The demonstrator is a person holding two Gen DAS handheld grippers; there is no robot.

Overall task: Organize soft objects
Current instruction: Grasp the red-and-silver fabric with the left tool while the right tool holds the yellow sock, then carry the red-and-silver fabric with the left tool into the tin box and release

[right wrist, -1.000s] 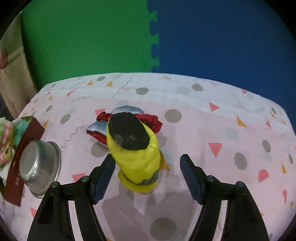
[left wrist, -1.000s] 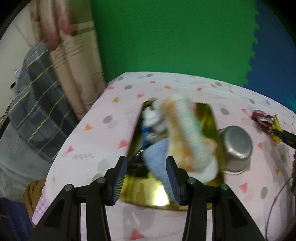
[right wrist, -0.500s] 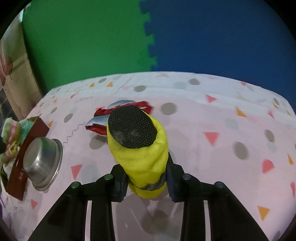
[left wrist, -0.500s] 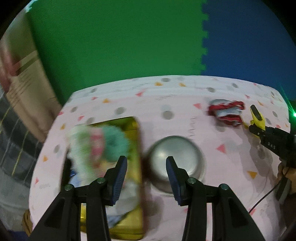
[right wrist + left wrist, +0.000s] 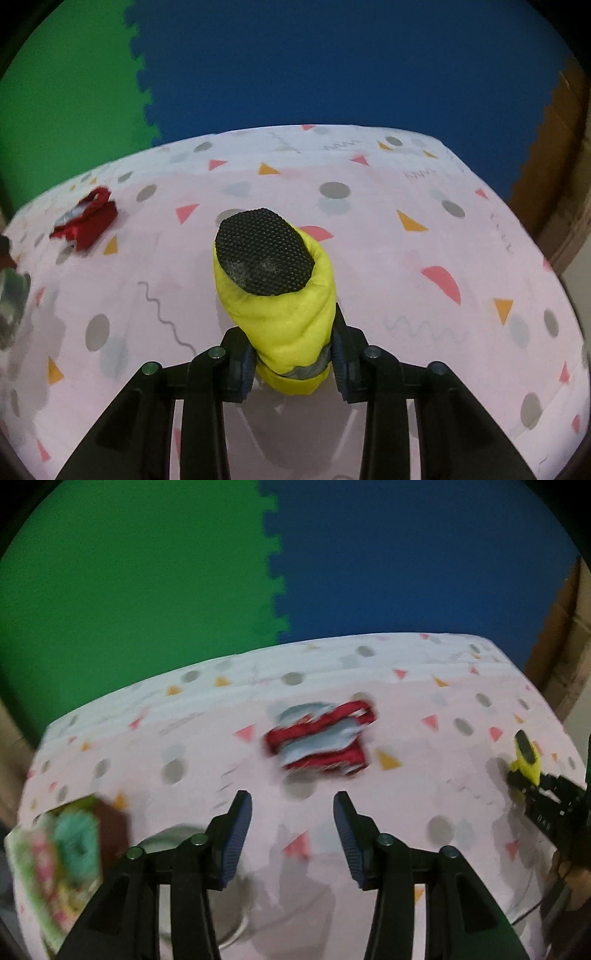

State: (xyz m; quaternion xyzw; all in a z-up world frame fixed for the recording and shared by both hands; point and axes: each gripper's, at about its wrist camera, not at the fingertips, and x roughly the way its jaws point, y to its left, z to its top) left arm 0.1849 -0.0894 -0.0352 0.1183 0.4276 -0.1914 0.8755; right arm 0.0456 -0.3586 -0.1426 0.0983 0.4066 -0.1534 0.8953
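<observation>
One tool (image 5: pixel 291 363) clamps yellow bootie (image 5: pixel 280 314); other (image 5: pixel 291 834) gapes, blurrily.

A makeshift indoor recording set, seemingly in a home: a table under a pink patterned cloth (image 5: pixel 369 240) stands before green (image 5: pixel 129 590) and blue foam mats (image 5: pixel 332 66), cardboard (image 5: pixel 554 155) propped alongside.

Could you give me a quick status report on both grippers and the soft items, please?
Right gripper shut on yellow bootie. Left gripper open, empty, aimed at red-and-silver item on tablecloth. Nothing between them.
</observation>
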